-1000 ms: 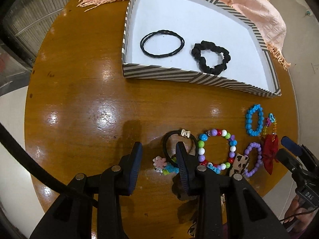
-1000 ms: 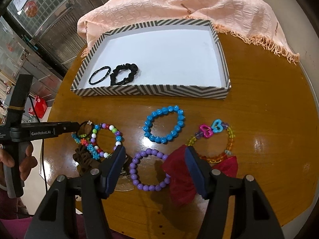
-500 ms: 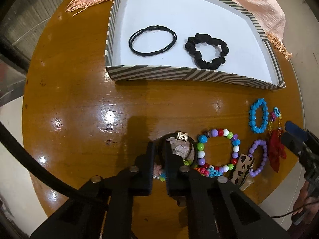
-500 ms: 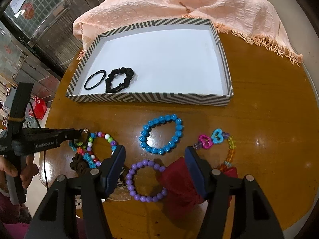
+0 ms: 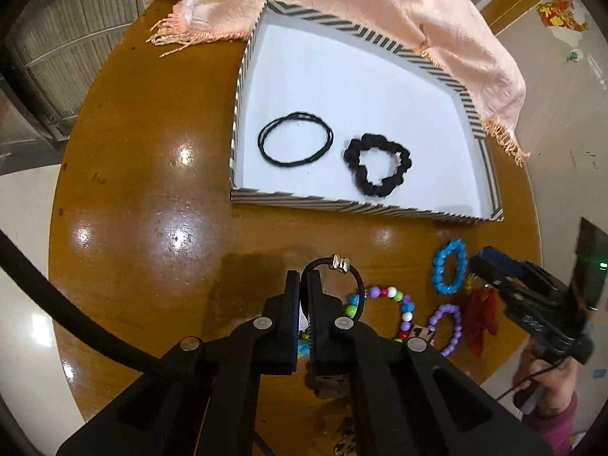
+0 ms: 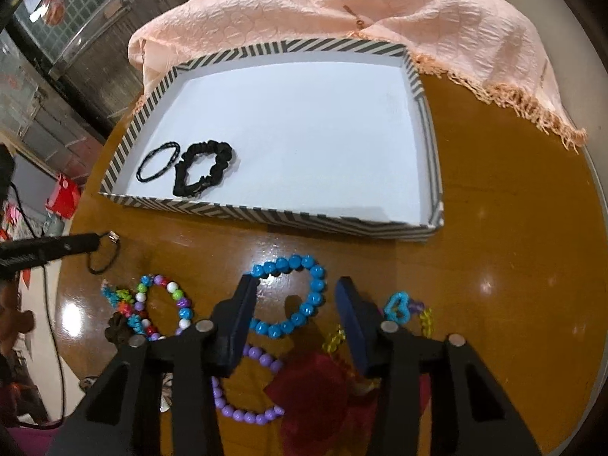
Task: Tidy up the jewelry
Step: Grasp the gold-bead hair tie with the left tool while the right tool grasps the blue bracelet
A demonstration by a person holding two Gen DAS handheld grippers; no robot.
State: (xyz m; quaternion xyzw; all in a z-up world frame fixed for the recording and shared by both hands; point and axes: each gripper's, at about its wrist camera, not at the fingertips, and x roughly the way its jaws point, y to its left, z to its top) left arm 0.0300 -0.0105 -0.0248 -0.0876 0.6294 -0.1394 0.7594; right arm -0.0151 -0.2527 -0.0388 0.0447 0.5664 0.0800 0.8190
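round brown glossy tabletop [image 5: 144,174], ceiling lights reflected on it. peach fringed scarf [image 6: 380,7] draped over far edge of tabletop and the back rim of the striped tray [image 6: 266,216]. tray is shallow, white inside, mostly bare.

progress: early. inside the tray only a thin black hair tie [image 5: 295,140] and a black scrunchie [image 5: 378,169], side by side near the front left corner, not touching. all the rest is outside the tray on the tabletop in front of it: blue bead bracelet [image 6: 292,296], purple bead bracelet [image 6: 243,387], multicolor bead bracelet [image 6: 167,307], red bow [image 6: 319,395], heart-link bracelet [image 6: 402,307], a leopard-print piece part hidden under the left tool. so two in, roughly seven left by my count.

left hand-held gripper [image 5: 303,285]: jaws pinched together on the black hair tie with gold charm [image 5: 340,264]; the loop hangs off the tips above the tabletop, near the front wall of the tray, not over it yet. likely next: carry into tray and drop.

right hand-held gripper [image 6: 296,296]: jaws wide apart, nothing held, low over the blue bead bracelet, looks lined up for that pick.

room: metal grille or shutters at left, pale floor beyond the tabletop, red object low at left. dim, cluttered.
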